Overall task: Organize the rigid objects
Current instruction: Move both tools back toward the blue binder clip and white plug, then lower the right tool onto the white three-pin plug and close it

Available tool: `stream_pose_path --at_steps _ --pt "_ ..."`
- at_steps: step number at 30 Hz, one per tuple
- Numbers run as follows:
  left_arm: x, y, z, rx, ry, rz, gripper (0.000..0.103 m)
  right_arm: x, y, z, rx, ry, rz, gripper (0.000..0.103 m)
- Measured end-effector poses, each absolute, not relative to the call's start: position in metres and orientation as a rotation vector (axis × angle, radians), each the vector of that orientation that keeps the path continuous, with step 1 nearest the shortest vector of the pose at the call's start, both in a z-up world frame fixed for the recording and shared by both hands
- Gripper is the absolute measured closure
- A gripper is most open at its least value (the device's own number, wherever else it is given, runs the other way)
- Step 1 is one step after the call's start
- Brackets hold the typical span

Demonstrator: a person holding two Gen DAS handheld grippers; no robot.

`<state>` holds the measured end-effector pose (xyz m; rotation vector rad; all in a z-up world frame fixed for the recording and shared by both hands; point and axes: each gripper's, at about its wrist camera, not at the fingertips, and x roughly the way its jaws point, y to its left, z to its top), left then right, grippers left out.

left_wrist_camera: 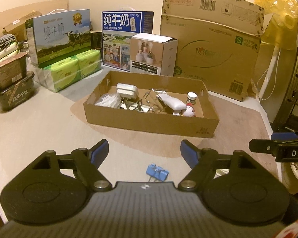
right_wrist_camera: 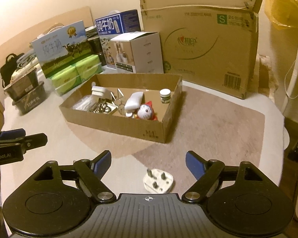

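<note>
A shallow cardboard tray point(left_wrist_camera: 149, 122) point(right_wrist_camera: 117, 127) on the table holds white adapters, metal clips, a small jar and a cat-like figurine point(right_wrist_camera: 146, 111). Near the front, a blue binder clip point(left_wrist_camera: 158, 171) lies on the table just below and between the fingers of my left gripper point(left_wrist_camera: 145, 154), which is open with nothing in it. A white three-pin plug point(right_wrist_camera: 159, 181) lies pins up on the table, low between the fingers of my right gripper point(right_wrist_camera: 148, 163), also open and empty. Each gripper shows at the edge of the other's view: the right gripper point(left_wrist_camera: 284, 148), the left gripper point(right_wrist_camera: 15, 140).
Behind the tray stand milk cartons point(left_wrist_camera: 127, 39), a white product box point(left_wrist_camera: 154, 53), green tissue packs point(left_wrist_camera: 73, 69) and a large cardboard box point(left_wrist_camera: 210, 45). Dark food tubs point(left_wrist_camera: 12, 83) sit at the left. A white stand point(left_wrist_camera: 270, 69) rises at the right.
</note>
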<state>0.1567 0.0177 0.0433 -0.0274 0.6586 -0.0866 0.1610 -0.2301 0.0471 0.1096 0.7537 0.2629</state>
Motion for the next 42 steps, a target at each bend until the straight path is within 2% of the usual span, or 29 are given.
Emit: stream_pose_path --at_steps 18,42 --pt "0.110 0.018 0.018 -0.048 0.699 -0.075 0.025 0.119 -0.238 0.034 0.100 0.764 0.233 0.021" --pt "0.119 0.021 -0.015 -0.053 0.741 -0.085 0.025 0.118 -0.237 -0.011 0.057 0.760 0.247 0.021"
